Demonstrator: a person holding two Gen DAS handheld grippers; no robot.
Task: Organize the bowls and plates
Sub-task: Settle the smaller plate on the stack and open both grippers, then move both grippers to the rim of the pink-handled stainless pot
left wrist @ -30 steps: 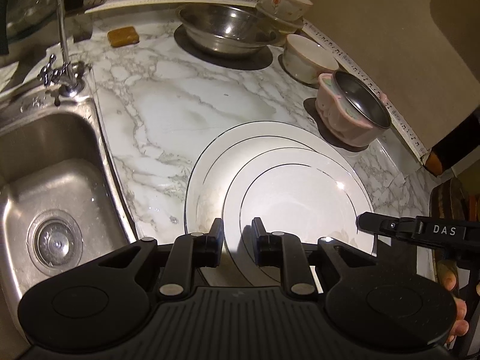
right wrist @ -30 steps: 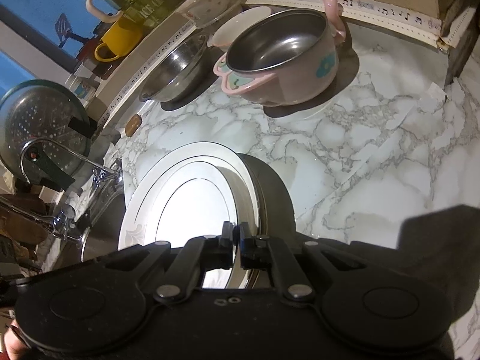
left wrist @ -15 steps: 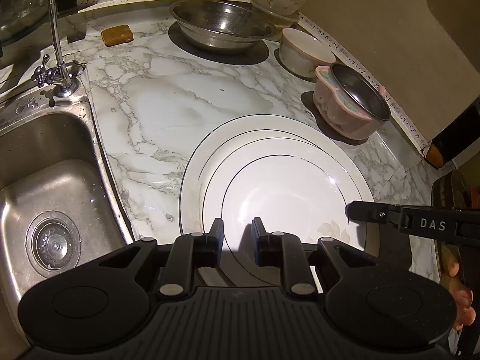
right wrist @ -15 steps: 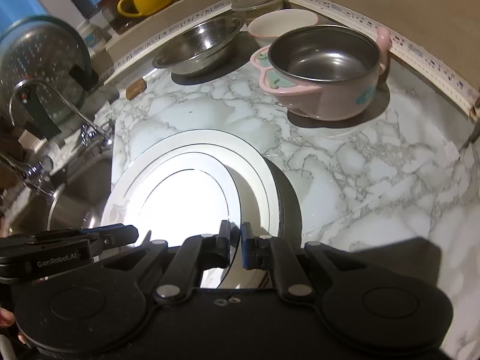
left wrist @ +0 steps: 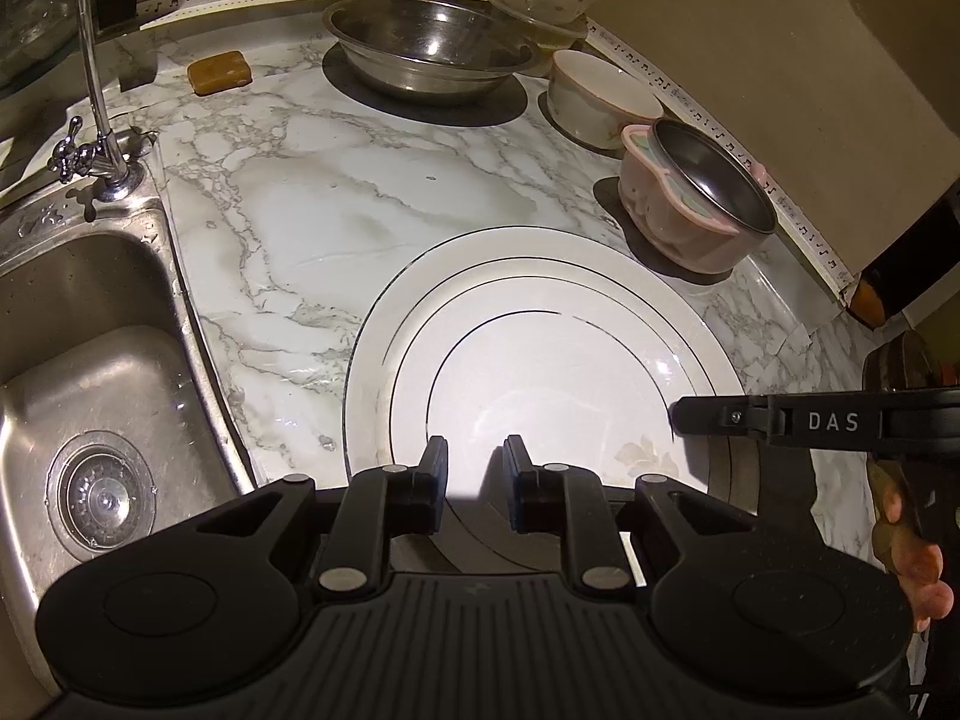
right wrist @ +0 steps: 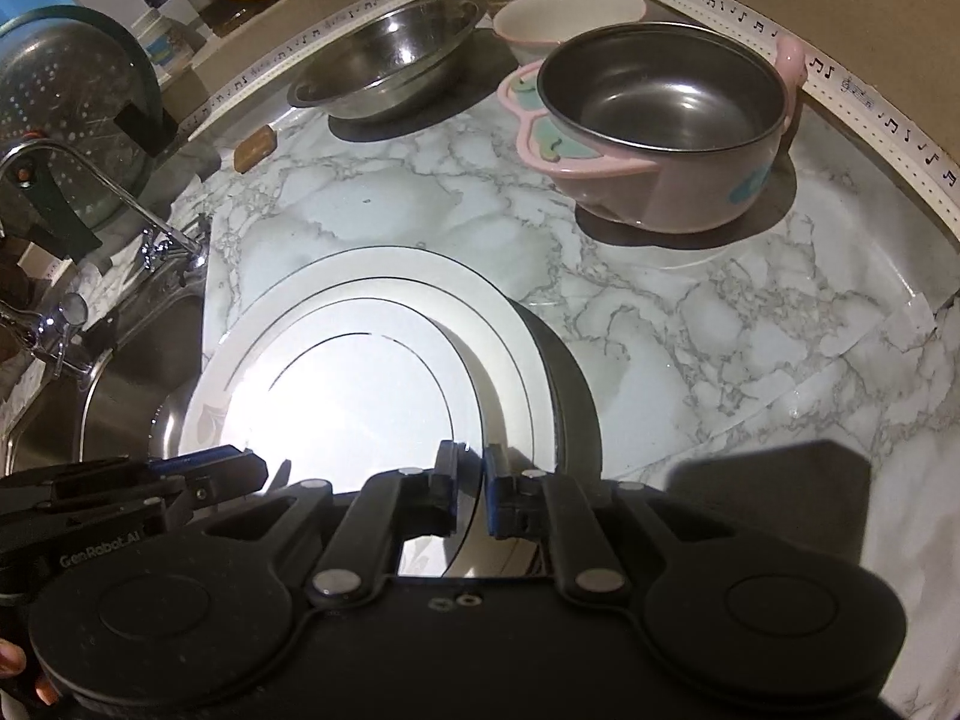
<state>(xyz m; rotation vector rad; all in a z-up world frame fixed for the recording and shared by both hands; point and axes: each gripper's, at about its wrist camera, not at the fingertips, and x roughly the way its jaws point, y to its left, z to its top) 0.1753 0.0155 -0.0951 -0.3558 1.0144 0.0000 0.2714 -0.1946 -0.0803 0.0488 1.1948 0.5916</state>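
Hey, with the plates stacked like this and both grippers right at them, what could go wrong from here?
1. The right gripper pinches only the top plate at its rim; a thin edge grip may slip or tip the plate.
2. The bottom plate lies near the sink; a nudge might push the stack toward it.
3. The pink bowl stands just beyond the plates, so pushing them that way might knock it.

Right tool (right wrist: 471, 495) clamps white plate (right wrist: 360, 384) rim; pink bowl (right wrist: 660, 126) beyond on marble counter (right wrist: 720, 330).
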